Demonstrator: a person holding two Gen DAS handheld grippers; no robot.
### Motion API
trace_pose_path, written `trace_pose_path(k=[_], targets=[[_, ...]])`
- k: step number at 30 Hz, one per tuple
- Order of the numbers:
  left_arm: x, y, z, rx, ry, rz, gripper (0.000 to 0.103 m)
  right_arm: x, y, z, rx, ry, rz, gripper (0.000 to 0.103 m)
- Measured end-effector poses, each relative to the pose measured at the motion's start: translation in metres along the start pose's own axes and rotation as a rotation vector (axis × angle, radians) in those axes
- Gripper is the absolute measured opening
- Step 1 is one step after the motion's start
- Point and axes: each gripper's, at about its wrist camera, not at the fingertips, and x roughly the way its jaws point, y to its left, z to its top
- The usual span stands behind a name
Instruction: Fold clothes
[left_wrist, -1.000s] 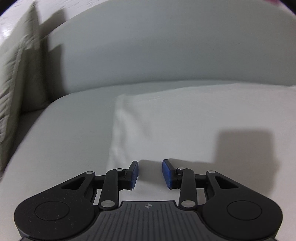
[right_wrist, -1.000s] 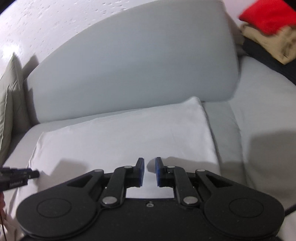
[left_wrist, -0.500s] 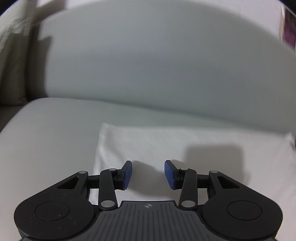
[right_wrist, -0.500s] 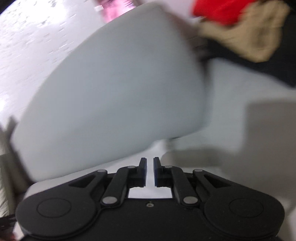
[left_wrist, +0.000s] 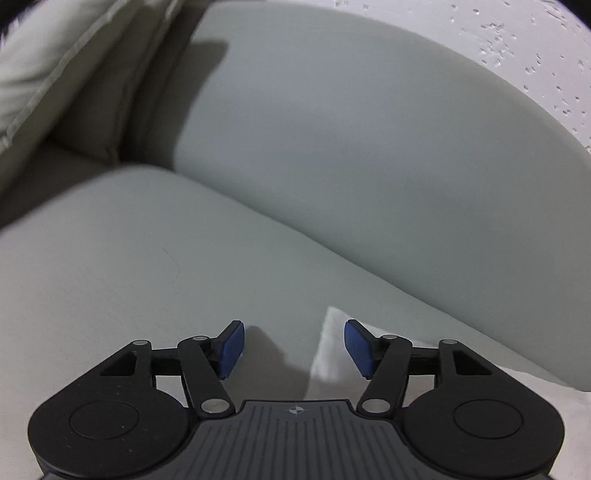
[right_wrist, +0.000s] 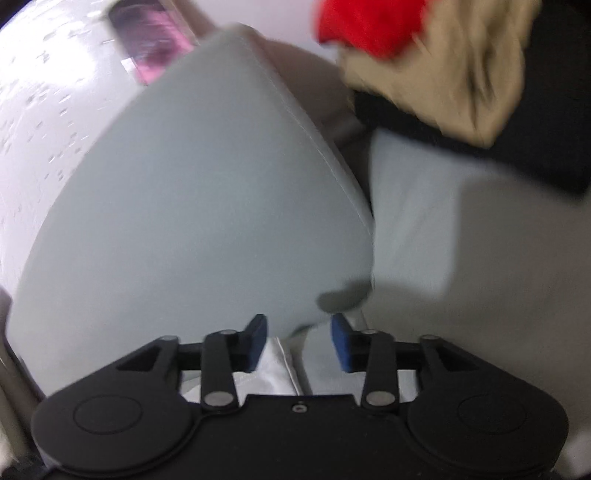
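A folded white garment lies flat on the grey sofa seat. In the left wrist view its left corner (left_wrist: 332, 354) shows between the blue pads of my left gripper (left_wrist: 293, 347), nearer the right pad. The jaws are opening and the pads do not press on the cloth. In the right wrist view the garment's right edge (right_wrist: 275, 369) with its hem lies under my right gripper (right_wrist: 298, 341), whose jaws are opening with the pads clear of the cloth. Most of the garment is hidden behind both gripper bodies.
The sofa's grey back cushion (left_wrist: 369, 147) rises just behind the garment. An olive pillow (left_wrist: 55, 74) leans at the far left. A pile of red (right_wrist: 365, 26), tan (right_wrist: 461, 74) and black (right_wrist: 546, 110) clothes lies on the seat to the right.
The left gripper slid left to the garment's left corner and opened wider. The right gripper swung right to the garment's right edge and went from nearly shut to open.
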Motion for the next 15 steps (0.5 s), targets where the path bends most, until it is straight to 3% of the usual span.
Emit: trace_pose_path(k=[5,7,8,10,12,13,15], targets=[[0.012,-0.003,-0.008,0.042,0.009,-0.069,0.057,0.016,-0.008,-0.009,0.056,0.04,0.064,0.042],[0.023,0.004,-0.002,0.058,0.019,-0.147,0.054,0.02,-0.005,-0.012,0.044,0.05,0.081,0.04],[0.025,0.005,0.0,0.063,0.024,-0.187,0.046,0.023,-0.004,-0.013,0.034,0.055,0.09,0.037],[0.03,0.003,-0.001,0.055,0.038,-0.212,0.041,0.03,0.001,-0.019,0.003,0.062,0.104,0.028],[0.032,-0.004,-0.004,0.097,0.013,-0.167,0.021,0.036,0.005,-0.025,-0.026,0.059,0.109,0.027],[0.032,-0.007,-0.006,0.124,-0.002,-0.14,0.005,0.038,0.008,-0.028,-0.035,0.055,0.108,0.026],[0.028,-0.011,-0.006,0.153,-0.034,-0.117,0.001,0.04,0.015,-0.034,-0.058,0.037,0.107,0.006]])
